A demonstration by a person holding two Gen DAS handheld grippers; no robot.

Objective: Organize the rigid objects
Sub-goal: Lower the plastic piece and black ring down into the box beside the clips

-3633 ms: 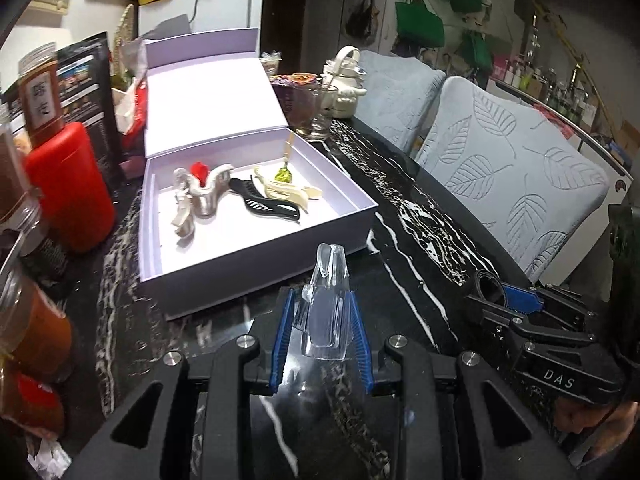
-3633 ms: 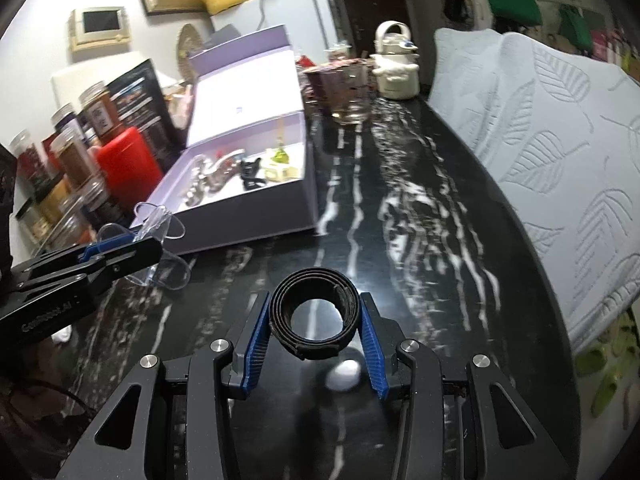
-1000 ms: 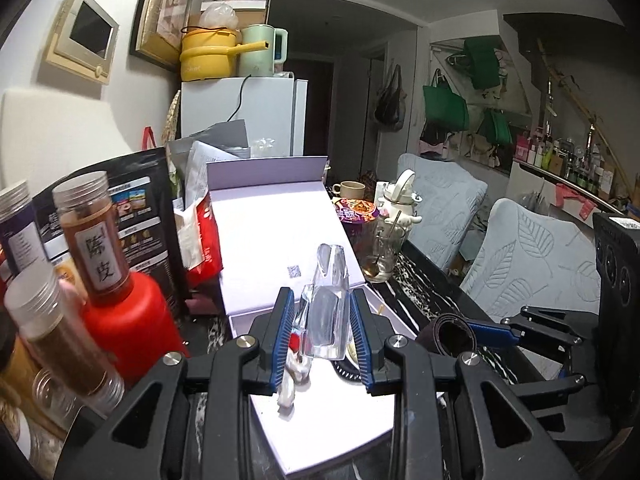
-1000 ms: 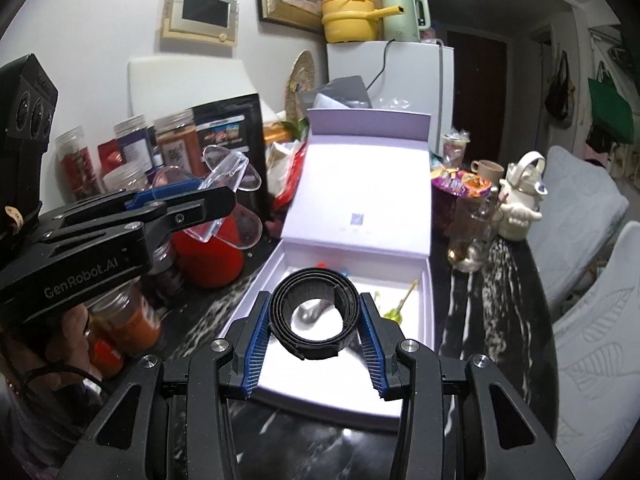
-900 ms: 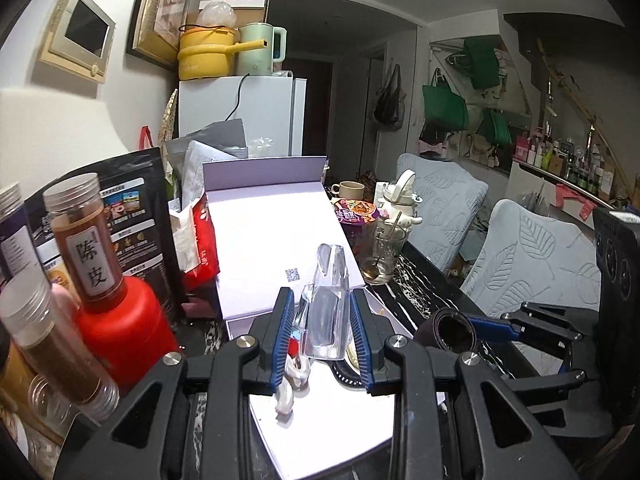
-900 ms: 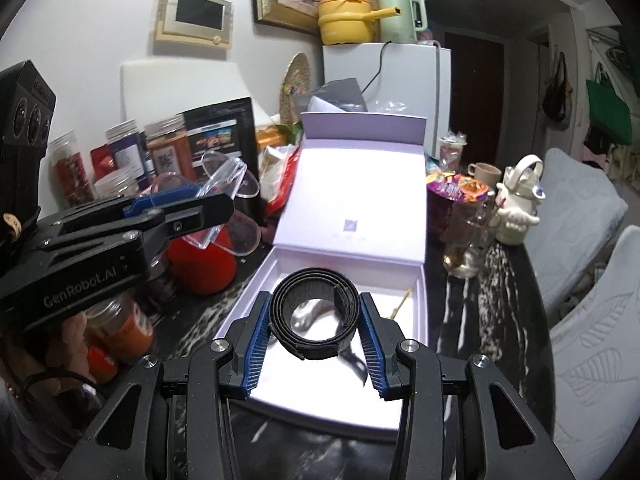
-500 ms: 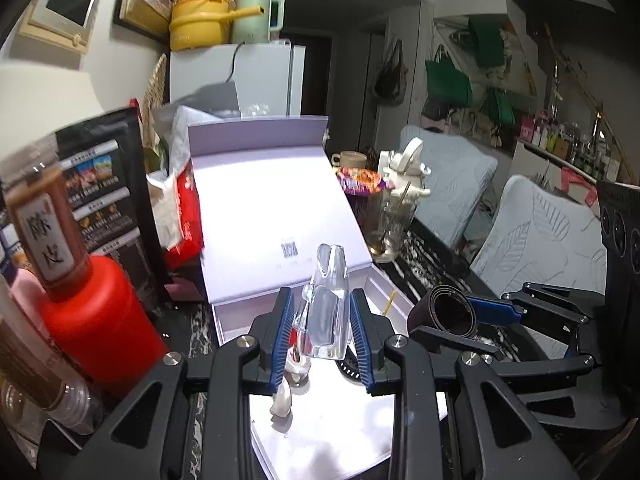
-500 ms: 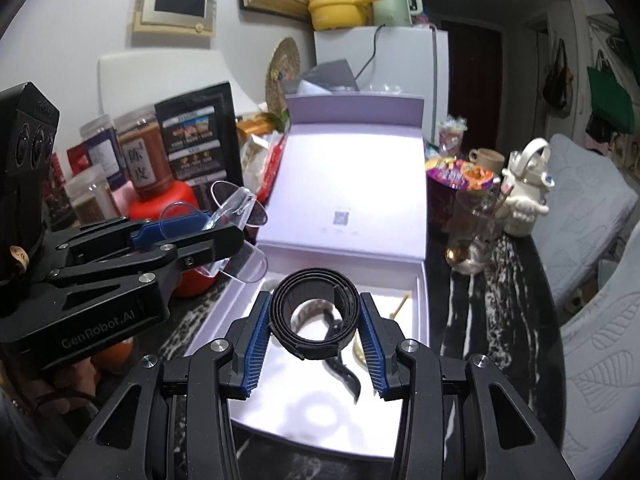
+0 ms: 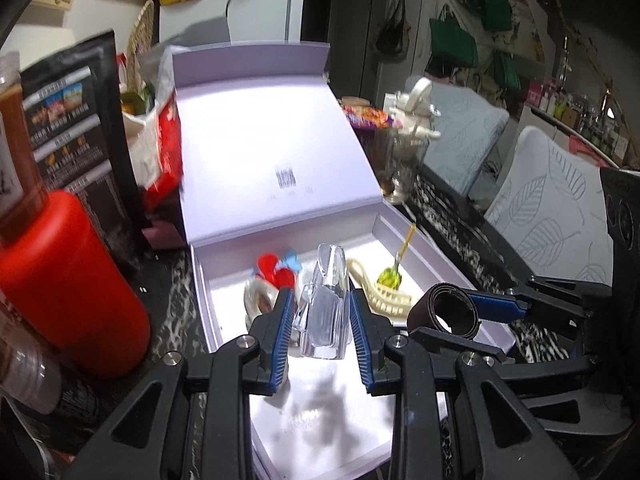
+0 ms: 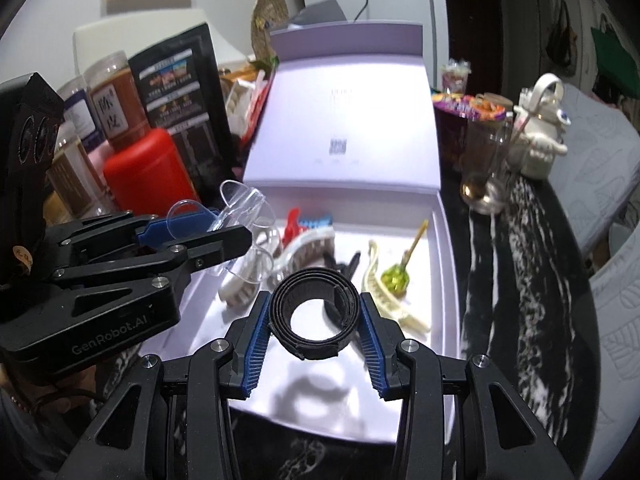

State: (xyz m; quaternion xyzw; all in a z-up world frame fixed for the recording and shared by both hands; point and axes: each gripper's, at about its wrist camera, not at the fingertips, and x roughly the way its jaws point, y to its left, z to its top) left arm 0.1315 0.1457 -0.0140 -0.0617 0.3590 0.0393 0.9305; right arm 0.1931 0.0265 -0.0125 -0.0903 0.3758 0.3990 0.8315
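My left gripper point(image 9: 322, 330) is shut on a clear plastic hair clip point(image 9: 326, 312) and holds it above the open lilac box point(image 9: 472, 280). It also shows in the right wrist view point(image 10: 240, 232), with the clear clip point(image 10: 244, 208) in it. My right gripper point(image 10: 314, 320) is shut on a black rolled band point(image 10: 314, 306), above the box point(image 10: 446, 256). The band also shows in the left wrist view point(image 9: 448, 310). In the box lie a cream claw clip point(image 10: 380, 292), a green-stone hairpin point(image 10: 396, 276), a pale claw clip point(image 10: 296, 256), a black clip and a red-and-blue clip point(image 10: 304, 222).
A red canister point(image 9: 68, 284) and spice jars point(image 10: 112, 100) stand left of the box. A black packet point(image 10: 180, 92) stands behind them. A glass point(image 10: 486, 168), a snack bag and a white teapot point(image 10: 542, 132) stand at the right on the black marbled table point(image 10: 532, 280). Cushioned chairs point(image 9: 556, 216) line the right side.
Both grippers have tilted down and moved forward over the box tray, still holding the clear clip and the black band. The box contents now sit just ahead of the fingertips.
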